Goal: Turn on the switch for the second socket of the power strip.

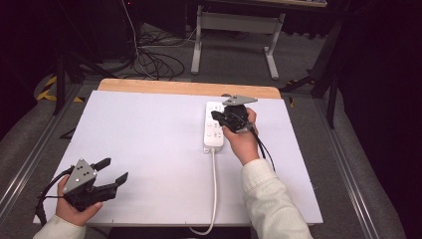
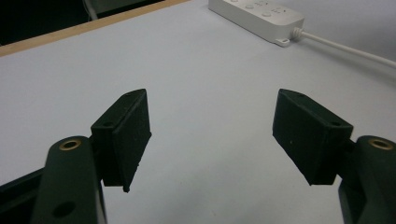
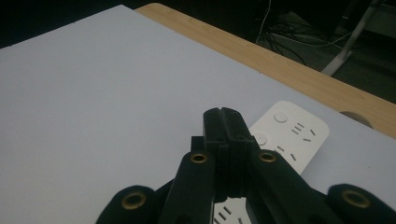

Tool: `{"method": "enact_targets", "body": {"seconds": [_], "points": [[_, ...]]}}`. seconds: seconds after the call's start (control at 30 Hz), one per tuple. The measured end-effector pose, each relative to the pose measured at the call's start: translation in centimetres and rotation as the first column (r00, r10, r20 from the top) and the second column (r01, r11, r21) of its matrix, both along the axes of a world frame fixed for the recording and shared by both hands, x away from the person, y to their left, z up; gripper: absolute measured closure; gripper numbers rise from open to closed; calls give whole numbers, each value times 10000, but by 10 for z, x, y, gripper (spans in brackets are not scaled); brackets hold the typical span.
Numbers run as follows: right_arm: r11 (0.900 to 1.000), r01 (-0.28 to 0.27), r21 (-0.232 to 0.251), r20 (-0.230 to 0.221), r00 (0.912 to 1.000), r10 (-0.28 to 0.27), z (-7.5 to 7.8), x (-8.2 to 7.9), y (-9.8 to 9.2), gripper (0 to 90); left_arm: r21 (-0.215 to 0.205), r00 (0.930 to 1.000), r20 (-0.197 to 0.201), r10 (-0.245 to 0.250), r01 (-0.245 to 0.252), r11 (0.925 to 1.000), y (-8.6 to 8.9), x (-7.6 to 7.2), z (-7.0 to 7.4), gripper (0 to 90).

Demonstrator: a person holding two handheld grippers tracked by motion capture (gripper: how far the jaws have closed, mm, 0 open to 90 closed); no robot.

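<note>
Two grippers, one power strip point(image 1: 214, 127)
Your right gripper point(image 1: 217, 117), jaws shut and empty, hovers over its switches to press; left gripper point(image 1: 115, 171) waits wide open.

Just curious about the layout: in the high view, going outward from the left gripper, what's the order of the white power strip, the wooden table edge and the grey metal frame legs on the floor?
1. White power strip, right of centre.
2. Wooden table edge, far side.
3. Grey metal frame legs, on the floor beyond the table.
</note>
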State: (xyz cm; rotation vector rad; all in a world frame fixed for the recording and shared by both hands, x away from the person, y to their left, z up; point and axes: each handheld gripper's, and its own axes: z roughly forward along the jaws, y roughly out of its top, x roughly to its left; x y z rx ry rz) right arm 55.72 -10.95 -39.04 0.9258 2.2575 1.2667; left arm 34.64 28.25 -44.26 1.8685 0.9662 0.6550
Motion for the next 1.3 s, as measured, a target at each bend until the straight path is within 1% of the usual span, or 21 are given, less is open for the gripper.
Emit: {"method": "enact_targets", "body": {"seconds": [0.1, 0.23, 0.3, 0.43, 0.57, 0.6, 0.73, 0.83, 0.87, 0.97, 1.03, 1.07, 1.13, 1.23, 1.3], "points": [[9999, -89, -51, 67, 9999, 90, 2, -2, 0, 885, 8, 10000, 7, 1, -1, 10000, 0, 0, 0, 281], [9998, -166, 70, 67, 9998, 165, 4, -5, 0, 852, -20, 10000, 15, 18, -18, 10000, 0, 0, 0, 280], [9996, -234, 143, 19, 9997, 233, 5, -7, -1, 797, -9, 10000, 16, 18, -18, 10000, 0, 0, 0, 280], [9990, -358, 275, -38, 9993, 359, 9, -13, -3, 654, 19, 10000, 16, 16, -16, 10000, 1, 0, 0, 280], [9982, -256, 550, -59, 9996, 260, 14, -22, -10, 513, 11, 10000, 30, 30, -30, 10000, 1, -1, 0, 280], [9977, -249, 634, -65, 9997, 254, 16, -24, -12, 495, 11, 10000, 35, 18, -19, 10000, 1, -1, 0, 280], [9979, -421, 488, 268, 9988, 408, 23, -36, -21, 407, -12, 10000, -4, -2, 2, 10000, 1, 0, 0, 278], [9976, -525, 454, 308, 9982, 511, 27, -45, -29, 341, -7, 10000, 23, 7, -7, 10000, 1, 0, 0, 277], [9974, -557, 450, 290, 9981, 544, 28, -48, -32, 326, -76, 10000, -4, 6, -6, 10000, 1, -1, 0, 276], [9962, -680, 542, 357, 9972, 662, 29, -58, -39, 318, -111, 10000, -21, -19, 18, 9999, 0, -1, 1, 273], [9962, -732, 475, 428, 9965, 712, 29, -64, -44, 309, -114, 9999, -61, -101, 100, 9999, 0, 0, 0, 267], [9962, -732, 478, 440, 9965, 711, 29, -68, -47, 302, -51, 9999, -34, -168, 168, 9998, 0, 0, 0, 261], [9960, -725, 523, 417, 9966, 704, 27, -73, -53, 289, -4, 9998, -38, -206, 206, 9998, -1, 0, 0, 254], [9952, -775, 600, 364, 9965, 754, 24, -82, -62, 272, -161, 9998, -4, -202, 202, 9997, -1, -1, 0, 245], [9946, -772, 689, 312, 9967, 752, 21, -88, -68, 267, -161, 9998, 15, -201, 201, 9997, -1, -1, 1, 238]]}}
